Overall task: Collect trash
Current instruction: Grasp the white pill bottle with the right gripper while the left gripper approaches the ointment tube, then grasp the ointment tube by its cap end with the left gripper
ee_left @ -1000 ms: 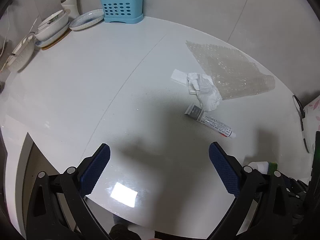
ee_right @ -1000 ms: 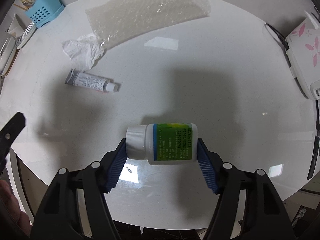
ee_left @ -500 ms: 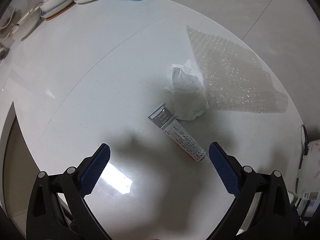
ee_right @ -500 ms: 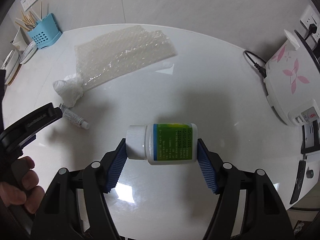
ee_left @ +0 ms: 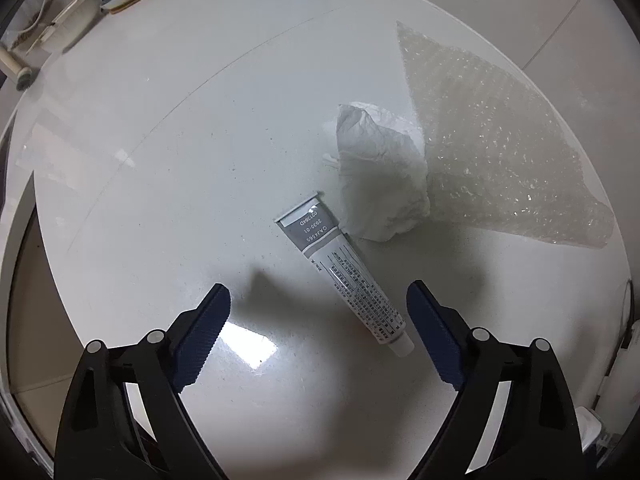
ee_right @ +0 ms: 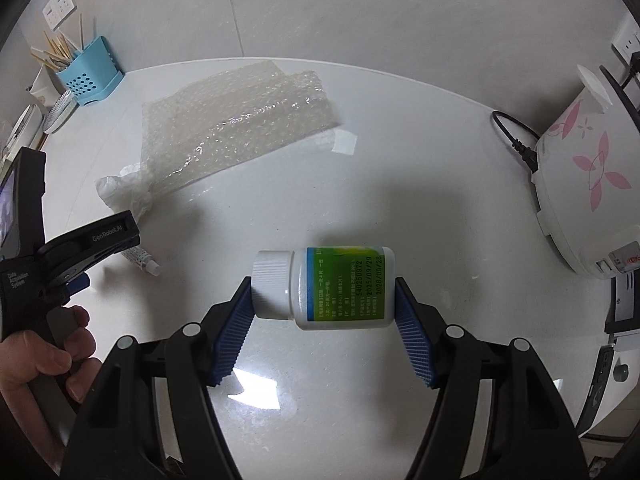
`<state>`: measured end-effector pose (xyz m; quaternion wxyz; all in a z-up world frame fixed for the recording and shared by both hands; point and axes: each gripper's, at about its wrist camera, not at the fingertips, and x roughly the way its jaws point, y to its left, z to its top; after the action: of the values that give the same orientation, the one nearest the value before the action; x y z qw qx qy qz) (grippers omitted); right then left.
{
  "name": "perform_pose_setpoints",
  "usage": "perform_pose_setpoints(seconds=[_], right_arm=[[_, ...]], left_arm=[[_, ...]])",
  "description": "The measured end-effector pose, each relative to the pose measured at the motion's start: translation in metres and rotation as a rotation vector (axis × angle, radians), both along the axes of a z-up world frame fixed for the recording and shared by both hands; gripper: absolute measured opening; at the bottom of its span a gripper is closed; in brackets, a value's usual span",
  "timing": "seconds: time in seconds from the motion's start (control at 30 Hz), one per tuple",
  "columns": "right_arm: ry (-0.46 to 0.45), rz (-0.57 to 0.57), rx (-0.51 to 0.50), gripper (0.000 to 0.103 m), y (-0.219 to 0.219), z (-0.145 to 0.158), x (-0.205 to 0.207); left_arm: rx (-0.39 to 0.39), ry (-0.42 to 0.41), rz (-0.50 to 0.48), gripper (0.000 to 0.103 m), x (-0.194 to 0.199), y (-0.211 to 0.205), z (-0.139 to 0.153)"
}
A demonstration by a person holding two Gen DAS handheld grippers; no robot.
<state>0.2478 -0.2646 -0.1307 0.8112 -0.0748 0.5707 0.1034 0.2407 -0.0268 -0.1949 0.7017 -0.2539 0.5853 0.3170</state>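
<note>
1. Two pieces of trash concern you right now: the ointment tube (ee_left: 342,276) lies flat on the white table (ee_left: 160,160), slanted between the spread jaws of your left gripper (ee_left: 318,304), cap end close to the right-side pad; those jaws have just been closing in and grip nothing yet. Squeeze on that slant and a pad may catch only the cap, so the tube could pivot or skid away
2. Your right gripper (ee_right: 324,312) clamps the pill bottle (ee_right: 324,286) end to end, one pad on the white cap, the other on the base, above the table. Smooth ends give little purchase; tilt or jolt that wrist while you watch the left side and the bottle could slip out and roll
3. Just beside the tube's crimped end sits the crumpled tissue (ee_left: 380,176), touching or nearly so, with the bubble wrap (ee_left: 492,152) overlapping its far side. Come down too far forward and you may pinch tissue with the tube, or drag the wrap along
4. Glossy tabletop means a low, flat tube is hard to get under; pads may scrape the surface and push it instead
5. Farther off, the rice cooker (ee_right: 580,184) and its cord (ee_right: 516,136) stand to your right; a wide swing with the bottle could snag them
</note>
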Motion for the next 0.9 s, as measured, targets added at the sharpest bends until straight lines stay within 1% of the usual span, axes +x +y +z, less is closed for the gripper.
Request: perform_pose_setpoints(seconds=[0.07, 0.13, 0.2, 0.23, 0.3, 0.33, 0.37, 0.4, 0.43, 0.47, 0.67, 0.8, 0.83, 0.9], right_arm=[[-0.003, 0.0, 0.003, 0.065, -0.002, 0.001, 0.001], [-0.005, 0.001, 0.003, 0.065, -0.004, 0.001, 0.001], [-0.006, 0.001, 0.006, 0.065, -0.006, 0.002, 0.001], [-0.007, 0.001, 0.007, 0.065, -0.007, 0.002, 0.001], [-0.01, -0.001, 0.009, 0.065, -0.008, 0.003, 0.001], [-0.009, -0.002, 0.01, 0.065, -0.009, 0.003, 0.001], [-0.009, -0.003, 0.012, 0.065, -0.009, 0.003, 0.001], [-0.008, -0.005, 0.013, 0.065, -0.01, 0.002, 0.001], [-0.007, -0.007, 0.014, 0.065, -0.01, 0.002, 0.001], [-0.005, -0.009, 0.015, 0.065, -0.01, 0.002, 0.001], [-0.006, -0.01, 0.021, 0.065, -0.009, 0.001, -0.001], [-0.008, -0.012, 0.023, 0.065, -0.005, 0.001, -0.004], [-0.01, -0.013, 0.024, 0.065, -0.004, 0.002, -0.005], [-0.01, -0.016, 0.024, 0.065, -0.002, 0.002, -0.006]], left_arm=[[-0.015, 0.013, 0.012, 0.079, 0.001, -0.001, -0.004], [-0.027, 0.024, 0.017, 0.076, 0.002, -0.002, -0.008], [-0.041, 0.04, 0.011, 0.069, 0.003, -0.004, -0.011], [-0.048, 0.05, 0.012, 0.061, 0.002, -0.004, -0.013], [-0.042, 0.053, 0.019, 0.055, -0.001, -0.004, -0.014], [-0.037, 0.051, 0.016, 0.049, -0.002, -0.005, -0.013], [-0.034, 0.049, 0.014, 0.042, -0.004, -0.004, -0.013], [-0.031, 0.048, 0.011, 0.036, -0.008, -0.003, -0.012], [-0.029, 0.047, 0.003, 0.026, -0.009, -0.004, -0.011], [-0.03, 0.047, -0.001, 0.02, -0.01, -0.003, -0.011], [-0.048, 0.028, -0.005, 0.019, -0.024, 0.003, -0.012], [-0.042, 0.012, -0.027, 0.019, -0.039, 0.008, -0.012], [-0.039, 0.007, -0.033, 0.019, -0.028, 0.012, -0.013], [-0.034, -0.007, -0.046, 0.019, -0.032, 0.011, -0.011]])
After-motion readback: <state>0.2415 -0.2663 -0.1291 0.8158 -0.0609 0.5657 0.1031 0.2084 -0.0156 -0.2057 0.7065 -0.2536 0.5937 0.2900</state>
